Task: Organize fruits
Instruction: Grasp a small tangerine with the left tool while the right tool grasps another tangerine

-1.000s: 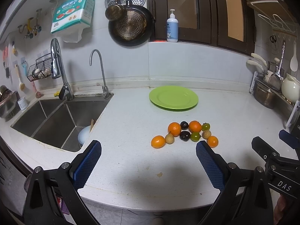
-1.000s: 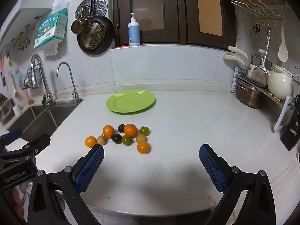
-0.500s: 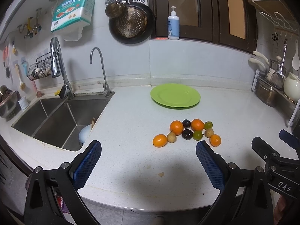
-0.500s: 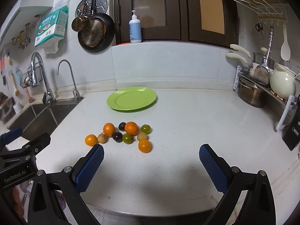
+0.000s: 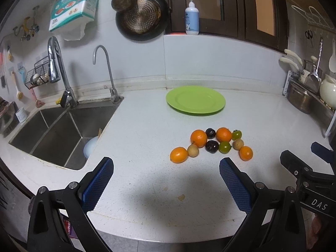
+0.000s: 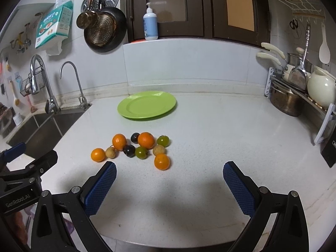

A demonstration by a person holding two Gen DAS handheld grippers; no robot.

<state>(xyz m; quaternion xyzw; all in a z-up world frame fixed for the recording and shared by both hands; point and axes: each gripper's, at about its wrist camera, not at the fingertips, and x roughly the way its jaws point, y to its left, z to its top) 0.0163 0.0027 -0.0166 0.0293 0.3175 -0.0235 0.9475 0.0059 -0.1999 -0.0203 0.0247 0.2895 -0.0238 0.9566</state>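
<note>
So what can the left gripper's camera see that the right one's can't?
Only the left wrist view looks down into the sink, with a pale bowl in it, and catches a yellowish crumb on the counter. Only the right wrist view shows the dark block at the far right edge. Both show the green plate, bare, the cluster of fruits in front of it, the hanging pan, and both grippers open and holding nothing: left, right.
</note>
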